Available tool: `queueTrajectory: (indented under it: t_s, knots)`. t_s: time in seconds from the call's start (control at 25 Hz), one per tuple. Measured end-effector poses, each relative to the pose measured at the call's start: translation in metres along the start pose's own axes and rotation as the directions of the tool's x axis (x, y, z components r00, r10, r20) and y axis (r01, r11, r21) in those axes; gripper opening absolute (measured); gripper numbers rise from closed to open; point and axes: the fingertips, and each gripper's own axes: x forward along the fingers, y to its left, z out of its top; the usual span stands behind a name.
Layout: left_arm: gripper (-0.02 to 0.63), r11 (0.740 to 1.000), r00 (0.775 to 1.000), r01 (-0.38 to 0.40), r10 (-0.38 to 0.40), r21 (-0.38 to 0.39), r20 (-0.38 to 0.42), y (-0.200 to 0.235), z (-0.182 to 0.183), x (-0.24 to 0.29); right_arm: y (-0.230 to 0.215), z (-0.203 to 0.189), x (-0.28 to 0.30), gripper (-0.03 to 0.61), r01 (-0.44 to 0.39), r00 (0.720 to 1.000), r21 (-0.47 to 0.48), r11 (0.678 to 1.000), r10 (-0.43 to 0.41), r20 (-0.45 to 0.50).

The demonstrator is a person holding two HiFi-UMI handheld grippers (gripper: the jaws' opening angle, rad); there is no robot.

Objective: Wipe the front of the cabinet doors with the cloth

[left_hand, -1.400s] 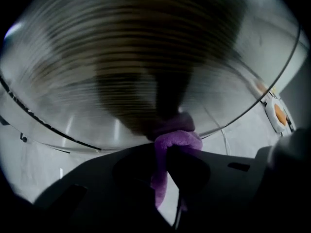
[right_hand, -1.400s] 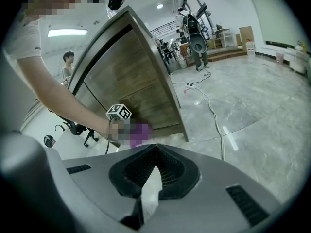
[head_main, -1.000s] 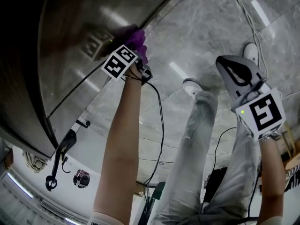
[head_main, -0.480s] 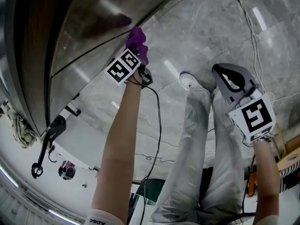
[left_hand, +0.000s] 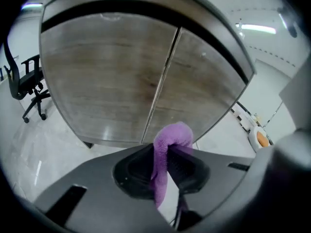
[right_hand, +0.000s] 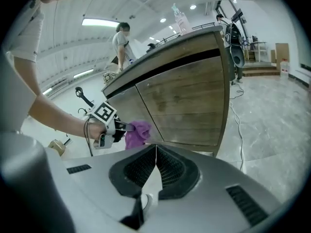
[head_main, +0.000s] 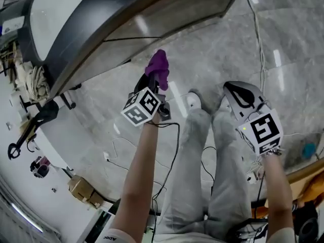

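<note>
We pinch the purple cloth point(head_main: 158, 67) in our left gripper point(head_main: 151, 83), mid-frame below the cabinet doors point(head_main: 167, 19); the right gripper's point(right_hand: 155, 154) jaws meet, empty.

A black office chair point(left_hand: 24, 81) stands on grey floor point(head_main: 212, 59) (cables point(head_main: 257, 34) trail across it).

Crumpled purple cloth point(left_hand: 171, 137), pinched in the left tool point(left_hand: 163, 165); two shut wood-grain cabinet doors point(left_hand: 107, 81) near, ahead of it

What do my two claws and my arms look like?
The left claw is dark grey, the right claw light grey with black ribbed pads. Each carries a white cube with black square markers. A black cable runs from the left one. The left arm has a white short sleeve.
</note>
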Motion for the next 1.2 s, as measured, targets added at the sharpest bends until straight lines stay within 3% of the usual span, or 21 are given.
queueTrajectory:
  t_s: [0.2, 0.32, 0.6, 0.72, 0.92, 1.2]
  knots:
    - [0.058, 0.997, 0.988, 0.014, -0.027, 0.082, 0.150, -0.008, 0.036, -0.051, 0.001, 0.013, -0.003, 0.028, 0.044, 0.999, 0.020, 0.999, -0.044, 0.026]
    - [0.058, 0.992, 0.974, 0.008, -0.036, 0.129, 0.222, -0.004, 0.060, -0.061, 0.013, 0.021, 0.009, 0.028, 0.035, 0.999, -0.019, 0.999, -0.034, 0.039]
    - [0.058, 0.973, 0.918, 0.110, -0.178, 0.203, 0.354, 0.002, 0.137, -0.068, 0.069, 0.055, 0.045, 0.028, 0.036, 0.995, -0.100, 0.994, -0.026, 0.099]
    - [0.058, 0.966, 0.898, 0.164, -0.230, 0.201, 0.376, 0.005, 0.162, -0.068, 0.090, 0.078, 0.057, 0.028, 0.067, 0.987, -0.058, 0.996, -0.058, 0.150]
    - [0.058, 0.954, 0.888, 0.210, -0.277, 0.212, 0.367, 0.026, 0.183, -0.066, 0.121, 0.110, 0.083, 0.028, 0.092, 0.974, 0.019, 0.996, -0.094, 0.207]
    - [0.058, 0.965, 0.888, 0.224, -0.260, 0.138, 0.378, 0.083, 0.189, -0.075, 0.161, 0.133, 0.128, 0.028, 0.086, 0.979, 0.016, 0.996, -0.087, 0.182]
